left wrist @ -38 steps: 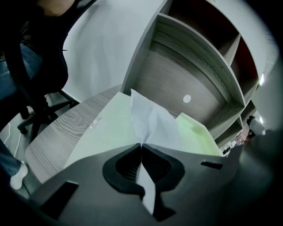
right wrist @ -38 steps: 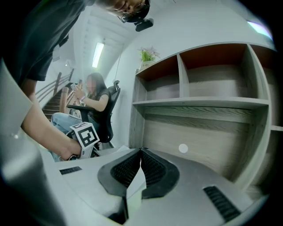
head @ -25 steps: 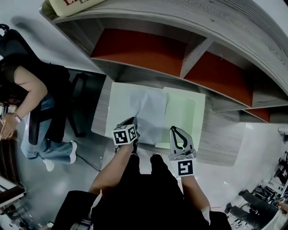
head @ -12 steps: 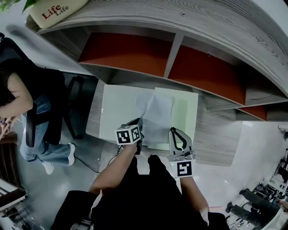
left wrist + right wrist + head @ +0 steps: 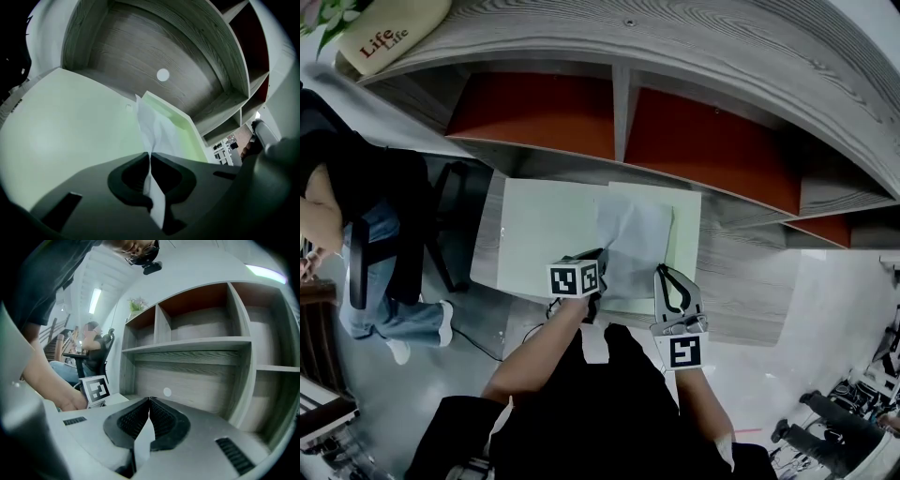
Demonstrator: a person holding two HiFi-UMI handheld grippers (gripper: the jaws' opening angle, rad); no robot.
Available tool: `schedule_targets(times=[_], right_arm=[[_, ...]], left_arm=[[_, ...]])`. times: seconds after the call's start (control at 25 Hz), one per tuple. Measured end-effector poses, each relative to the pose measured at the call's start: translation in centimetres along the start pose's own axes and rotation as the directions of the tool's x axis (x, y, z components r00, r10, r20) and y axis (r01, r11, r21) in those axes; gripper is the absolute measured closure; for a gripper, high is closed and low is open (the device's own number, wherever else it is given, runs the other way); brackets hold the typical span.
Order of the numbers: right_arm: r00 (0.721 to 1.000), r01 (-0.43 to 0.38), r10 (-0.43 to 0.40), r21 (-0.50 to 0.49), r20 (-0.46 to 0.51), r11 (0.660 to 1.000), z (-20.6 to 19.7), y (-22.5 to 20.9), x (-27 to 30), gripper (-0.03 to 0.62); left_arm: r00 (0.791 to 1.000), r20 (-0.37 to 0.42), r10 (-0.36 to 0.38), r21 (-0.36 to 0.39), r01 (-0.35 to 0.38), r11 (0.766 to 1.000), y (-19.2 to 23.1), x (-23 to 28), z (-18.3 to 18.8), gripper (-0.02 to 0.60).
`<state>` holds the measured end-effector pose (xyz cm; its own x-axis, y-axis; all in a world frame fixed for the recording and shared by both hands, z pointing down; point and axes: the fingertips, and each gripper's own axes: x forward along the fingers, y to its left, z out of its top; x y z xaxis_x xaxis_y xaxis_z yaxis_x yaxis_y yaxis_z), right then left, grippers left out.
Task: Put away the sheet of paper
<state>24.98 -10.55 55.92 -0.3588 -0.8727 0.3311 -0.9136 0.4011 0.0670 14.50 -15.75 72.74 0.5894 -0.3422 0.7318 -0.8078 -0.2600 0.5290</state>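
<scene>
The white sheet of paper (image 5: 634, 236) lies creased on a pale green mat (image 5: 539, 234) on the desk, partly over a raised green folder (image 5: 684, 232). My left gripper (image 5: 594, 270) is at the sheet's near left edge. In the left gripper view the paper (image 5: 151, 125) runs up from between the jaws of the left gripper (image 5: 150, 155); they are starting to part but still pinch it. My right gripper (image 5: 662, 274) sits at the sheet's near right corner. Its view shows the right gripper (image 5: 149, 400) with tips together and a white strip of paper (image 5: 142, 442) between them.
A grey wooden shelf unit (image 5: 694, 103) with red-backed compartments (image 5: 534, 105) rises behind the desk. A cushion (image 5: 389, 39) lies on top of it. A person (image 5: 337, 202) sits on a chair to the left. The desk's bare wood (image 5: 741, 281) extends to the right.
The left gripper has moved right along the desk, dragging the sheet farther over the green folder. The right gripper has hardly moved. The head camera has shifted, showing more of the shelf.
</scene>
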Motion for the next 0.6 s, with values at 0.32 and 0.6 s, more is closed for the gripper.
schedule_targets(times=[0.32,0.6], right_arm=[[1.000,0.011,-0.011,-0.006,0.008,1.000,-0.2,-1.0,-0.7,0.571],[1.000,0.013,-0.013,-0.015,0.004,1.000,-0.2,-1.1,-0.9,0.571]], left_arm=[[0.991,-0.061,-0.117,0.008,0.118,0.993,-3.2,1.7,-0.7,0.459],[0.996,-0.012,-0.085,0.084,0.086,0.993,-2.8,0.6,0.2,0.425]])
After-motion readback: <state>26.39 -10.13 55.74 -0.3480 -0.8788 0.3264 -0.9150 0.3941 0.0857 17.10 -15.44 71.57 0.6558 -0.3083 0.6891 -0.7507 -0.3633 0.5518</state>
